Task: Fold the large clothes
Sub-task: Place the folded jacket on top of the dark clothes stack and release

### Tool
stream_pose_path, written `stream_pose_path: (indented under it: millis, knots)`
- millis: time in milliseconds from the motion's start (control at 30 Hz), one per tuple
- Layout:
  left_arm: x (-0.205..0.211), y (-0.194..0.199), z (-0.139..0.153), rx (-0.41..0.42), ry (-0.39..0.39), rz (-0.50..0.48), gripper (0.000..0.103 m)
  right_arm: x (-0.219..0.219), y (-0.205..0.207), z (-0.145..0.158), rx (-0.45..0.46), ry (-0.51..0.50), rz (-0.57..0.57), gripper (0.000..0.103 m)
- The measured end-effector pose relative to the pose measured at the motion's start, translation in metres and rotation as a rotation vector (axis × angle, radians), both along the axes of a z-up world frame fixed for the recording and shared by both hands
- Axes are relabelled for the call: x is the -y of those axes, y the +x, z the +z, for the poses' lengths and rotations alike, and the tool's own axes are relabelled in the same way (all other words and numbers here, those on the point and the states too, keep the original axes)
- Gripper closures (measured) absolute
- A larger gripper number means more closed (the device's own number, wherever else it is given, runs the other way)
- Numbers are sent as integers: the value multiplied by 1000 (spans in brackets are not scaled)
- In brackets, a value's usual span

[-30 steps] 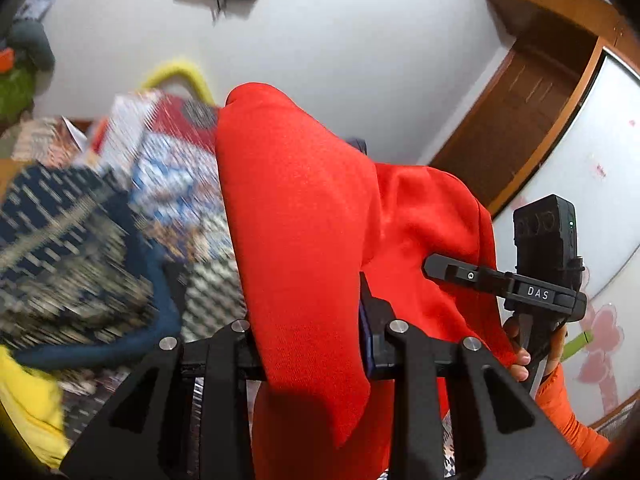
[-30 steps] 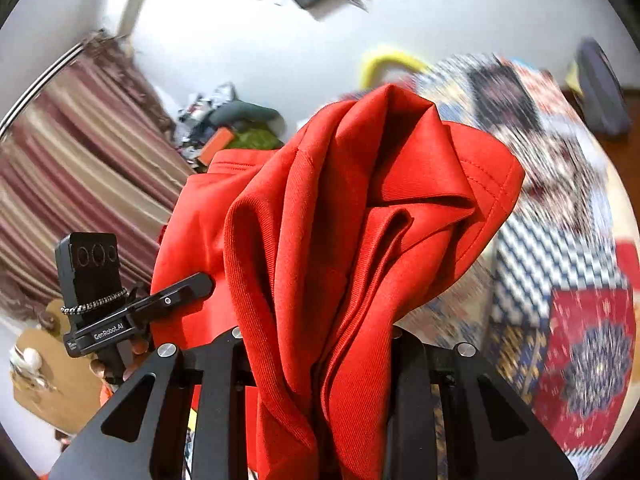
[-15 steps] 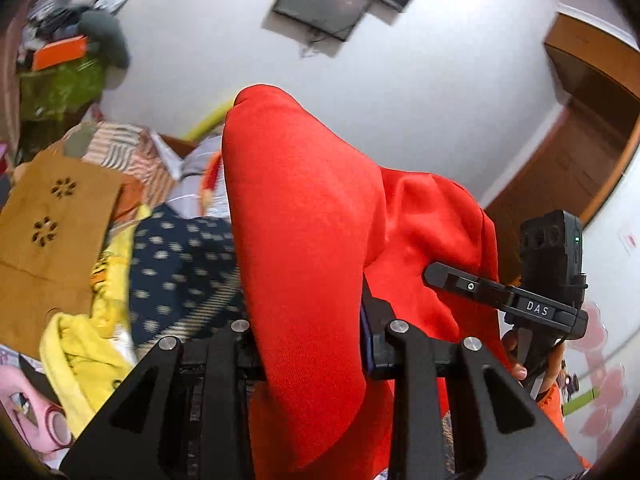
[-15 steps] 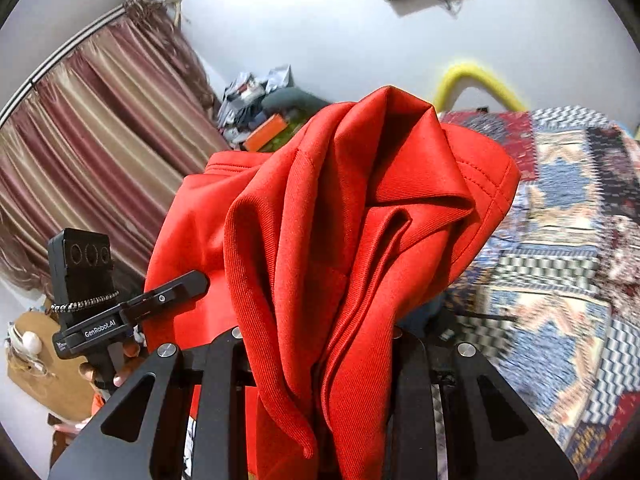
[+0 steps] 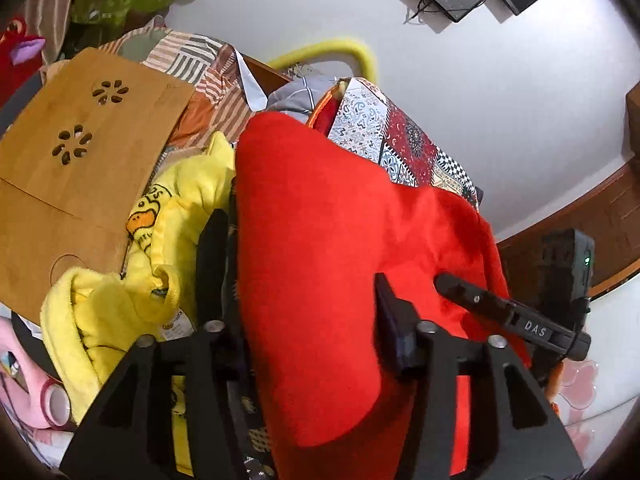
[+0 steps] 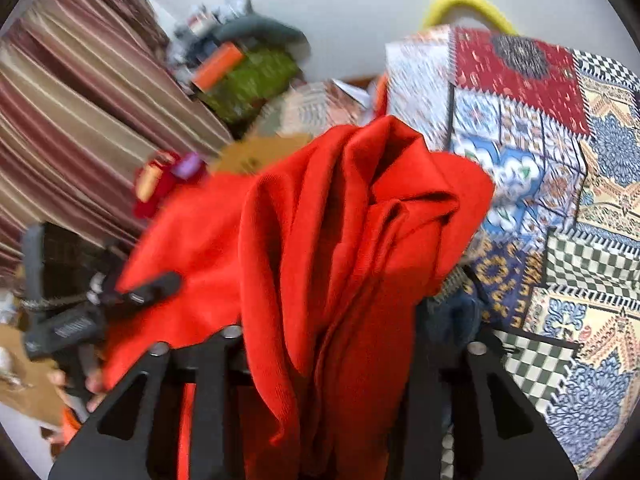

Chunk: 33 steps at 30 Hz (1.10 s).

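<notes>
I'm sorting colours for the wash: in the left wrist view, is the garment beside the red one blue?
No, the garment left of the red garment is yellow.

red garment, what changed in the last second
Both grippers swung toward the yellow clothes and wooden board. The left gripper and right gripper have spread wider and their jaws are opening, loosening on the red garment, which lies between them. The cloth's bunched shape is unchanged.
</notes>
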<state>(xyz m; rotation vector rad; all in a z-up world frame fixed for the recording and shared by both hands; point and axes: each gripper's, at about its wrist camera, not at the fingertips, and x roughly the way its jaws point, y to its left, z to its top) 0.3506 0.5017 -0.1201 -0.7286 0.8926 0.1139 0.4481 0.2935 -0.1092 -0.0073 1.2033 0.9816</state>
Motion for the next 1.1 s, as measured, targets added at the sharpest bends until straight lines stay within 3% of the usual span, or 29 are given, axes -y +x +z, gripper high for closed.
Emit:
stream_pose_path:
  millis: [133, 233, 400, 767, 967, 1100]
  knots:
    - [14, -3, 12, -21, 128, -19, 40, 20, -2, 12, -6, -14, -1, 55]
    - [26, -9, 28, -30, 207, 2, 40, 30, -15, 31, 55, -50, -9, 55]
    - [45, -31, 38, -3, 245, -26, 39, 39, -31, 44, 159, -57, -8, 50]
    - [84, -87, 46, -12, 430, 29, 32, 82, -55, 31, 230, -107, -82, 48]
    - [110, -117, 77, 23, 521, 58, 32, 103, -101, 77, 423, -97, -61, 48]
    - [143, -153, 119, 112, 596, 78, 32, 122, -142, 119, 541, -17, -64, 48]
